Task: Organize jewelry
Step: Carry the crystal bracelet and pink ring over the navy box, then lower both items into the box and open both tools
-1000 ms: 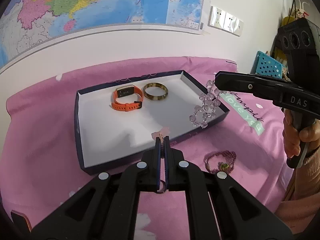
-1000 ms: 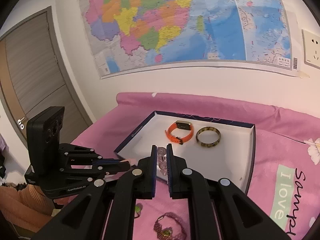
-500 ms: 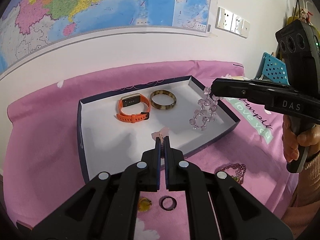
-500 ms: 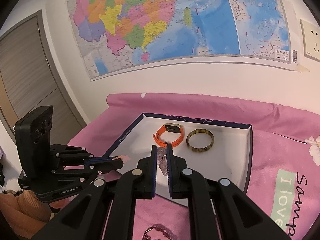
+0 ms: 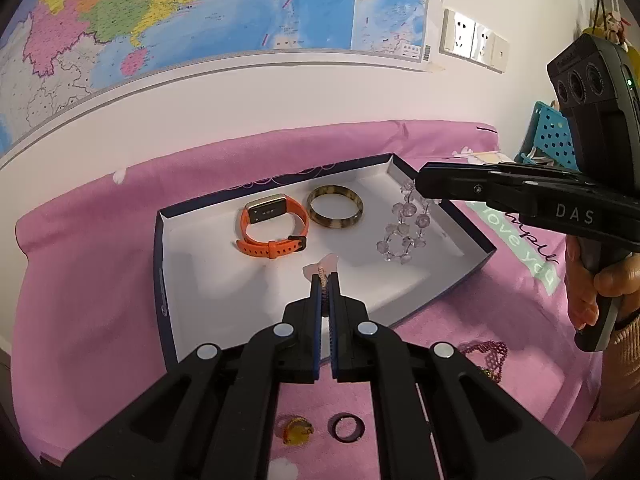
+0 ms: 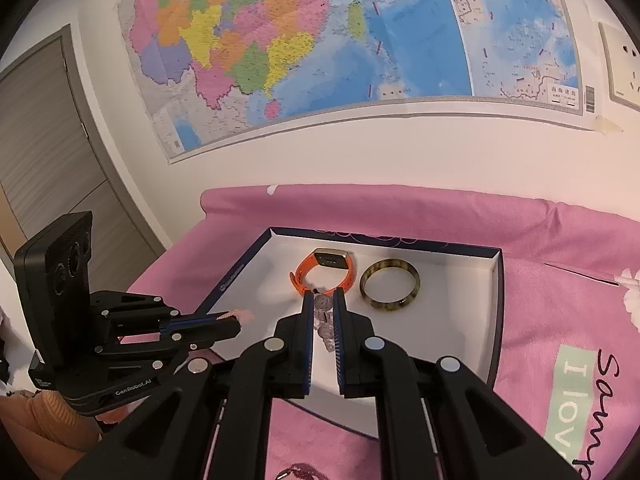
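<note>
Left wrist view: the left claw (image 5: 325,280) is clamped on a thin pink braided band with a pale pink charm (image 5: 323,271), above the shallow white-lined dark-blue box (image 5: 472,236). Inside lie an orange watch band (image 5: 276,228) and a tortoiseshell bangle (image 5: 335,212).

Right wrist view: the right claw (image 6: 323,308) pinches a clear-beaded bracelet (image 6: 325,322) over the box's front half.

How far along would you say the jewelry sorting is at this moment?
Partly done: the orange watch and tortoiseshell bangle lie in the white tray. The right gripper holds the clear bead bracelet, the left gripper a pink piece. Two rings and a purple bracelet remain outside.
</note>
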